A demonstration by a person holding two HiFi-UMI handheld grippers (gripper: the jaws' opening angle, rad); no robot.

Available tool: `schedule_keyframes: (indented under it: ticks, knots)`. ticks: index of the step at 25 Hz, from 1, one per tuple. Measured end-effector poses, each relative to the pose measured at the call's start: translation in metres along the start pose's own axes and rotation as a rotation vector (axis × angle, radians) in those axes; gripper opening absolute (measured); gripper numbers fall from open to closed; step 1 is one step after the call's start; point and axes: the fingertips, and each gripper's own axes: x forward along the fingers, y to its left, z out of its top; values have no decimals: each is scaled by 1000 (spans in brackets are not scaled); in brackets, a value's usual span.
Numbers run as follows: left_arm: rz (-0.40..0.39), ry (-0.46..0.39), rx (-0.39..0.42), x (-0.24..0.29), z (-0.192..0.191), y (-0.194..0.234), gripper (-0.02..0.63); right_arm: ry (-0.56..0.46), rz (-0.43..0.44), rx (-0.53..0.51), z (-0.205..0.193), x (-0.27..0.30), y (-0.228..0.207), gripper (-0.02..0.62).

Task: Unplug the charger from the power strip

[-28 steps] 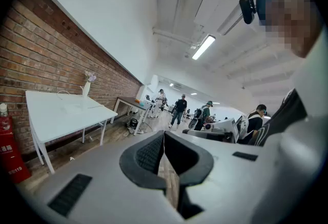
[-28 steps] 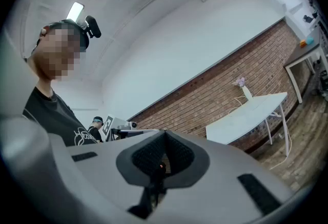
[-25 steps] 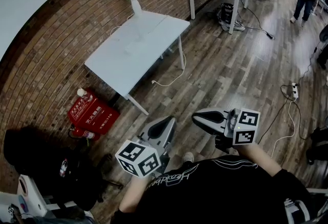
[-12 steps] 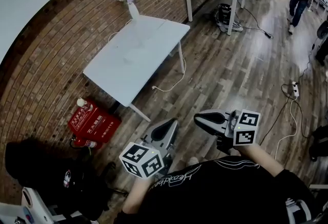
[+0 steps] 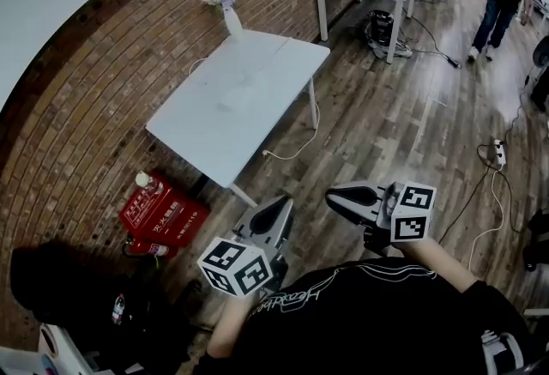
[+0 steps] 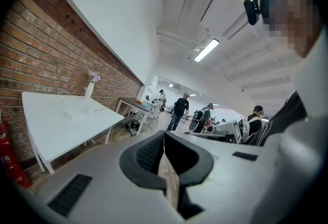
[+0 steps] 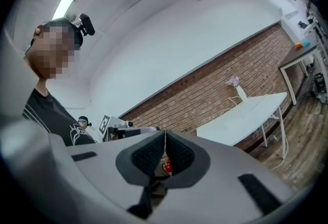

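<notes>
Both grippers are held low in front of the person, at the bottom middle of the head view. The left gripper (image 5: 281, 207) has its jaws pressed together with nothing between them, and the right gripper (image 5: 336, 195) is closed and empty in the same way. The only power strip (image 5: 497, 153) that can be made out lies on the wood floor at the far right of the frame, with pale cords trailing from it. It is well apart from both grippers. The charger itself is too small to pick out there. A white table (image 5: 232, 103) fills the upper middle, with a loose cord (image 5: 293, 148) hanging off its near edge to the floor. Something pale on its top could be a second strip, but that cannot be told. The main risk is probably heading for the wrong outlet. Another is gripping the cord rather than the plug body, which would likely drag the light strip along instead of freeing it. The floor cords could also snag a foot on the way over, and the jaws must be spread before any grasp.
</notes>
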Motion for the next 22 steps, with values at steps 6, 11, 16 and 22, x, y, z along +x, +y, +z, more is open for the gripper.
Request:
schedule_keyframes:
  ticks: [6,11,16,22]
  knots:
    - [15,-16,-31,-5,10,22,6,28,13,-10,8,22,-5,-2]
    - [52,-18,-49,1,12,48,6,49,43,6,7,42,-25,-2]
    - [121,-36,-54,10,22,86,6,69,99,25,11,71,-57,-2]
    - [199,-43,-80,46,45,150,6,72,160,59,37,113,-123,-2]
